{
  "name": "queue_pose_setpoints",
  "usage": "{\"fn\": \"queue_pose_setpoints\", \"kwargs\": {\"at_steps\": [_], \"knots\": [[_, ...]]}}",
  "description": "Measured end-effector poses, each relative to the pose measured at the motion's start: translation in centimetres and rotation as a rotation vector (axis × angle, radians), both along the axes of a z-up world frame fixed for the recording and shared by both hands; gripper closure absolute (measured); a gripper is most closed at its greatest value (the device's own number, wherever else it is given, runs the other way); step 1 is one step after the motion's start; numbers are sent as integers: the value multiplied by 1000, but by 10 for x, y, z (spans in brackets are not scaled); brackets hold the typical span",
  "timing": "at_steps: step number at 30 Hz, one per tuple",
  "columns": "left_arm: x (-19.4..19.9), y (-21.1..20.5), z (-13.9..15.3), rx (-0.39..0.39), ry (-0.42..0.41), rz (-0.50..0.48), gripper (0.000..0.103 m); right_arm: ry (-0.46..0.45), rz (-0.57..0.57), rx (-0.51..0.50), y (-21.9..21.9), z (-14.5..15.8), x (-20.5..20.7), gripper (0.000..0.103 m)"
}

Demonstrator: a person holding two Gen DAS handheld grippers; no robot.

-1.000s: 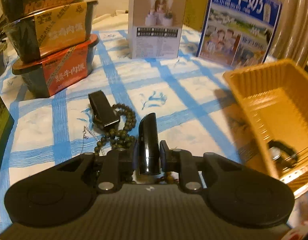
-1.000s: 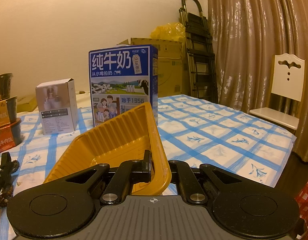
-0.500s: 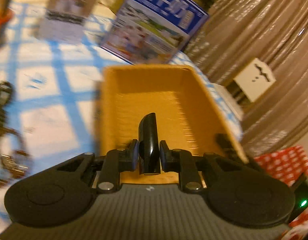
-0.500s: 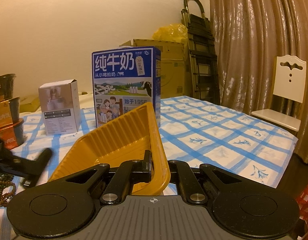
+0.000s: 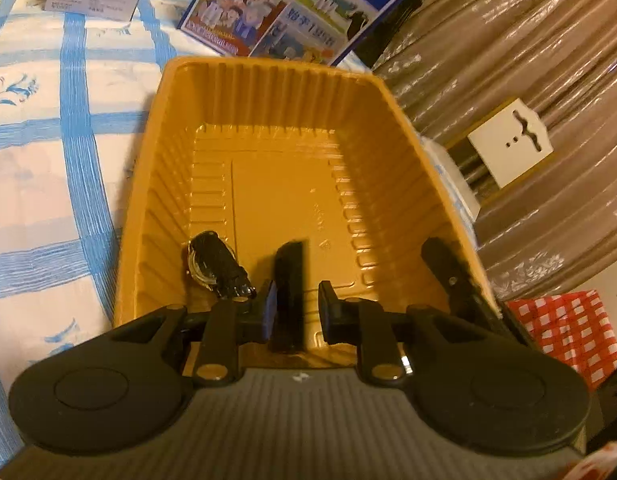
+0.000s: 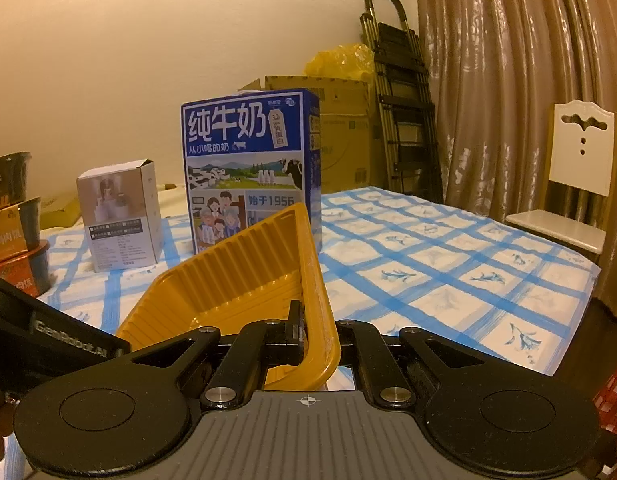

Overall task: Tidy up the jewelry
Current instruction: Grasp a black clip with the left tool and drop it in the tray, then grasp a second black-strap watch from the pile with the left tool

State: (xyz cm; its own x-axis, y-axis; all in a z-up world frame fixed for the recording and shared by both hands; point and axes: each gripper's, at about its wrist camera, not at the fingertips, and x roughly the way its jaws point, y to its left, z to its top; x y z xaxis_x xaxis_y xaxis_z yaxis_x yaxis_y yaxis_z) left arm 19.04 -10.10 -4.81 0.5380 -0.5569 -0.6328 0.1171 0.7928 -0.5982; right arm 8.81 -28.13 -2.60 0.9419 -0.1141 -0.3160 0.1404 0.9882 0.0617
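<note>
Left gripper (image 5: 294, 312) is clamped on a black clip (image 5: 288, 292), held over the yellow tray (image 5: 148, 184); a watch (image 5: 214, 266) is seen on the tray floor near its left wall; right gripper (image 6: 318, 338) is pinched closed on the tray rim; tray is tilted on the blue-checked tablecloth (image 6: 428, 272).

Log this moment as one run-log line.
left gripper: holding black clip over yellow tray | right gripper: shut on tray rim | in tray: watch
</note>
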Motion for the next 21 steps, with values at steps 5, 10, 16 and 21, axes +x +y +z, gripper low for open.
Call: {"fn": "queue_pose_setpoints", "kwargs": {"at_steps": [5,10,16,21], "knots": [[-13,23,21,50,-87,11,80,4,0,7,-2,0,1,98],[-35,80,38,253,-188,111,74,4,-1,10,-2,0,1,98],[-36,158,29,486,-133,303,64,4,-2,9,-2,0,1,98],[-29,192,17,560,-81,391,57,4,-10,-3,-2,0,2,98]]}}
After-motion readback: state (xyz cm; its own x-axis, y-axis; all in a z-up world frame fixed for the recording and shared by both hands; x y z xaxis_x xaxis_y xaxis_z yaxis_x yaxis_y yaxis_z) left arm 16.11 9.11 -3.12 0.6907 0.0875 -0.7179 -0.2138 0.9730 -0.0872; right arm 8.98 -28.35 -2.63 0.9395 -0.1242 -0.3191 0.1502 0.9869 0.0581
